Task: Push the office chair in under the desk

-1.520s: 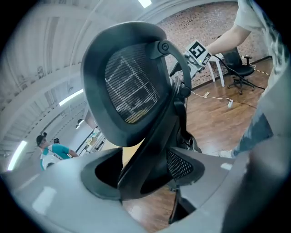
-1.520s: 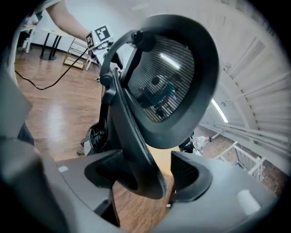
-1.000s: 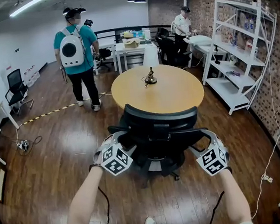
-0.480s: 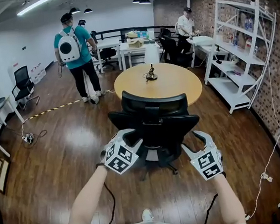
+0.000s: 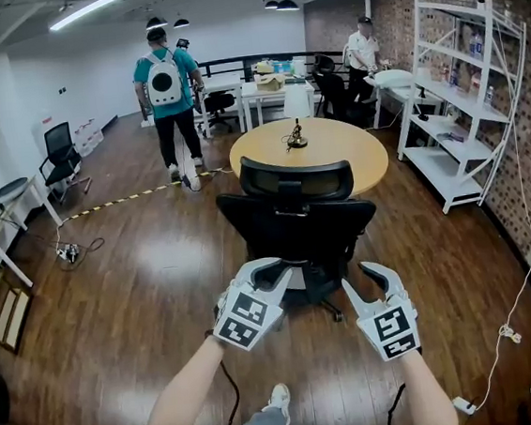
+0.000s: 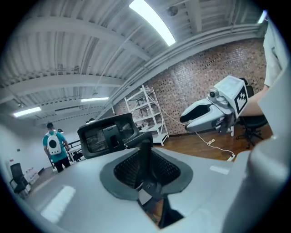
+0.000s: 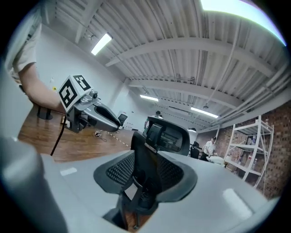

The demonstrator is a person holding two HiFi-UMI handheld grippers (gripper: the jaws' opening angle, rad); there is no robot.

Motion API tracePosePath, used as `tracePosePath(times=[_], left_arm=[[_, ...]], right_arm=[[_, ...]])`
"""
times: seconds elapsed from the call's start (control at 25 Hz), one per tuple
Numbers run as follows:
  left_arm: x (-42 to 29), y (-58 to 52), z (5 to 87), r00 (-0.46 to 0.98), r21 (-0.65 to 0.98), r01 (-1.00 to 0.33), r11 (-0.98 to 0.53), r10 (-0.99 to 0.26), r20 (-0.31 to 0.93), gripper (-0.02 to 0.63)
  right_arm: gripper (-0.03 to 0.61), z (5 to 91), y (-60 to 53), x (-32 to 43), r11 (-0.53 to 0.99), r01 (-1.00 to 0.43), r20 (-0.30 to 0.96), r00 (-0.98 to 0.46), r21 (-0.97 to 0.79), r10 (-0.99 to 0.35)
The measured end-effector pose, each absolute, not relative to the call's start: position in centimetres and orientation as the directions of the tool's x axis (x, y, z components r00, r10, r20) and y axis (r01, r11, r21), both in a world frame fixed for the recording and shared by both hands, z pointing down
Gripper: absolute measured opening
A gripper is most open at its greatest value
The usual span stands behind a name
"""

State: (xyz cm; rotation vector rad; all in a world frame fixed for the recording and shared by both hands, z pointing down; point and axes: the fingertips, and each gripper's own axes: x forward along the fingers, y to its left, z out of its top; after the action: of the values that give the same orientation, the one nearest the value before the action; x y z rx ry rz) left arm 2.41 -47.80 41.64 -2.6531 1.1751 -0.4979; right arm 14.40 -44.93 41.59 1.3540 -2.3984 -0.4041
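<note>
Both grippers are off the chair now. A second ago the left gripper [image 5: 270, 274] and right gripper [image 5: 365, 279] sat close in at either side of the office chair [image 5: 297, 222], down by the backrest. Since then both have drawn back toward the person.

- **Jaws:** both pairs have just been closing. The left is down to a narrow slot and the right is roughly half-way. Neither pair has anything between it; each gripper view just looks through the gap at the chair back further off.
- **Chair:** it stands with its back to the person. Its front is up against the round desk [image 5: 334, 148], and the headrest is just beside the near rim. How far the seat reaches under the top can't be told from these views.
- **Task:** the push looks finished, and this reads as release and retreat.
- **Chair vs grippers:** the chair sits ahead of both grippers, centred between them, near but clear of the tips.
</note>
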Motion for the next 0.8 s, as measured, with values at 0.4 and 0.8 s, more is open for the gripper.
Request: tracePosePath(times=[0.4,0.8], left_arm=[[3.7,-39.3,37.4,0.673,-0.222,-0.709,-0.67,-0.736,0.072,0.017],[0.7,-32.7,36.8,0.688,-0.084,-0.724,-0.685,-0.725,-0.022,0.017]], right_arm=[[0.047,38.4,-38.0,12.1,0.469,-0.811,0.047,-0.485,0.349,-0.873],[0.0,37.1,-31.4,6.6,0.431,-0.872,-0.059,-0.455,0.231,-0.889]])
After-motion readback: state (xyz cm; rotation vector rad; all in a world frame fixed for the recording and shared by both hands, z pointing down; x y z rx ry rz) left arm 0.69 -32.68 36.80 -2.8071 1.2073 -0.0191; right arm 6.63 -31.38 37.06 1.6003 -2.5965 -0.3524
